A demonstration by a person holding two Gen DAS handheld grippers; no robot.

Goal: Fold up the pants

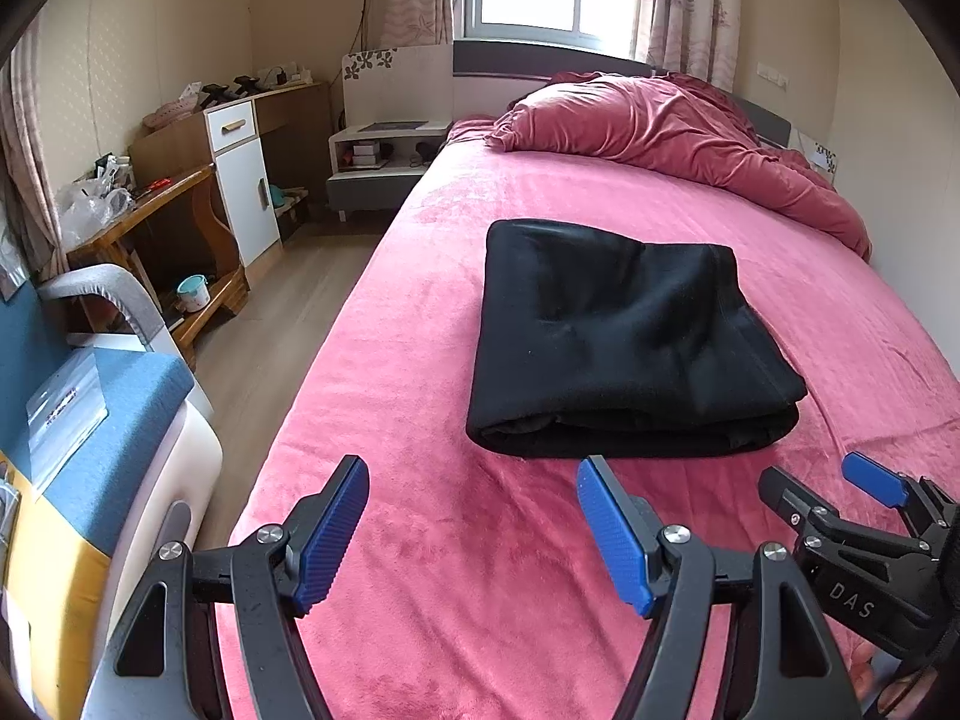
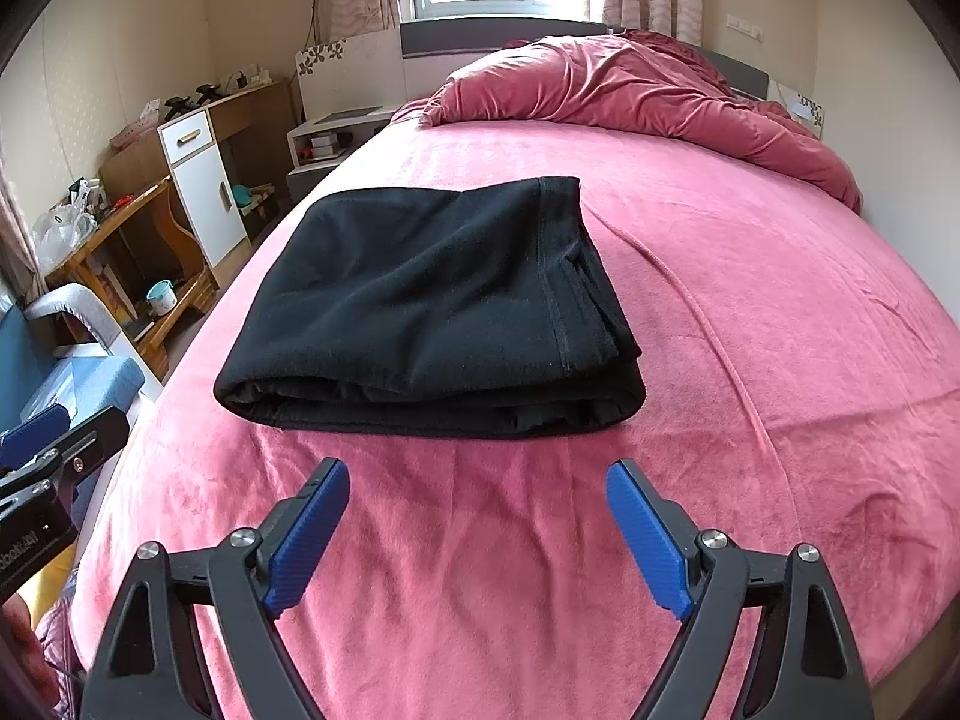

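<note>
In the left wrist view, the black pants (image 1: 630, 342) lie as a compact folded stack on the pink bed (image 1: 456, 540), roughly mid-bed and well short of the heaped red quilt (image 1: 672, 132) near the headboard. The left gripper (image 1: 471, 531) hangs just on the near side of the pants, jaws spread wide with only bedspread between the blue pads (image 1: 333, 534) (nothing is pinched). To the right of the pants' near edge, the right gripper (image 1: 840, 486) juts into the picture, also clear of the cloth. Judging by the layered edges facing the camera, the folding looks finished or nearly so, which would explain why both tools sit back from the bundle rather than on it.

In the right wrist view, the pants (image 2: 432, 312) sit ahead and slightly left of centre, the hemmed edge on the right and the thick folded edges facing the camera. The right gripper (image 2: 477, 534) is released, its fingers (image 2: 648, 546) splayed above bare bedspread just short of the pants. The left gripper (image 2: 60, 450) shows at the left border, level with the pants' near left corner. A raised crease in the bedspread runs off the pants' far right corner toward the bed's edge (likely dragged up in handling).
</note>
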